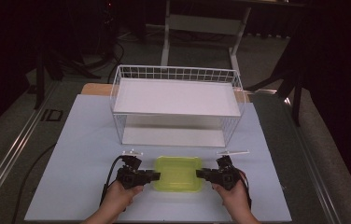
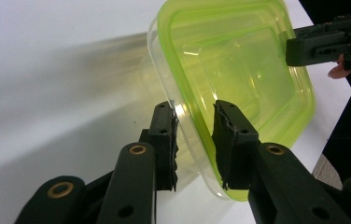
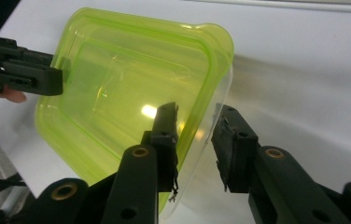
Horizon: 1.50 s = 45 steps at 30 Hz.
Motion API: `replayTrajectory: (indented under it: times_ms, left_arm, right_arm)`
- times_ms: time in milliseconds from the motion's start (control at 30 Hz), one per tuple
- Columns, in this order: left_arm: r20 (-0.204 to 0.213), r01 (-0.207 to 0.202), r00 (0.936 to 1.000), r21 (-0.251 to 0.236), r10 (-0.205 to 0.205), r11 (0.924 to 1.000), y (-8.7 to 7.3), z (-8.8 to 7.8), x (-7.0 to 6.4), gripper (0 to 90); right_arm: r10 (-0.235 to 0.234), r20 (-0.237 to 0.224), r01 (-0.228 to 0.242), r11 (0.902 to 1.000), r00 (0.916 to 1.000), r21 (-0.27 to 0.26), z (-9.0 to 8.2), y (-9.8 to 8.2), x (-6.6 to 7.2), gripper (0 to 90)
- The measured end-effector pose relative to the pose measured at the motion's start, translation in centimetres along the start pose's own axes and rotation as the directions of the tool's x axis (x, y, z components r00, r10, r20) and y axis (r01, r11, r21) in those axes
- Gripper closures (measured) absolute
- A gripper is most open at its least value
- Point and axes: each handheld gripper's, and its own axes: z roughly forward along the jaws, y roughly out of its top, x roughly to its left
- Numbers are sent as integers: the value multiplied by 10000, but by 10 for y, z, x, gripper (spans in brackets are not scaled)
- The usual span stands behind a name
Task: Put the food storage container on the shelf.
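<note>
Green-lidded clear container [image 1: 178, 173] near table's [image 1: 85, 140] front edge, centred. Left gripper [image 1: 151, 176] pinches its left rim; right gripper [image 1: 200, 174] pinches its right rim.

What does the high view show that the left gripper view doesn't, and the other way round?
The high view takes in the white wire basket shelf at the far side of the table, plus both of the person's hands. The left gripper view gives a close look at the left gripper: its fingers straddle the box's edge, one outside the clear wall, one inside. Both show the yellow-green plastic box and the right gripper at its opposite side.
</note>
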Motion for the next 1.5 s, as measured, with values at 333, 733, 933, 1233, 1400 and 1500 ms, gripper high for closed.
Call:
replayTrajectory:
  times_ms: [333,733,933,1233,1400,1500]
  left_arm:
    - [-113,-43,9999,174,45,9998,-4,-4,-8,750]
    - [-456,-271,9986,-307,256,9992,-9,-7,-11,791]
    - [-420,-283,9988,-961,243,9950,-1,-13,-8,794]
    - [-535,-454,9979,-2039,352,9779,26,-23,1,801]
    - [-649,-574,9970,-2560,420,9650,40,-24,6,802]
    - [-741,-596,9964,-2578,417,9644,44,-19,11,801]
  right_arm:
    - [148,-349,-150,9999,9993,-65,-5,-5,3,756]
    - [-69,-113,62,9983,9999,-574,-9,-8,12,793]
    - [-242,-89,234,9961,9997,-852,-11,4,14,795]
    - [-538,-5,530,9848,9986,-1653,-14,39,18,798]
    - [-689,75,690,9765,9976,-2041,-12,56,17,797]
    - [-680,304,729,9752,9972,-2090,-7,64,14,797]
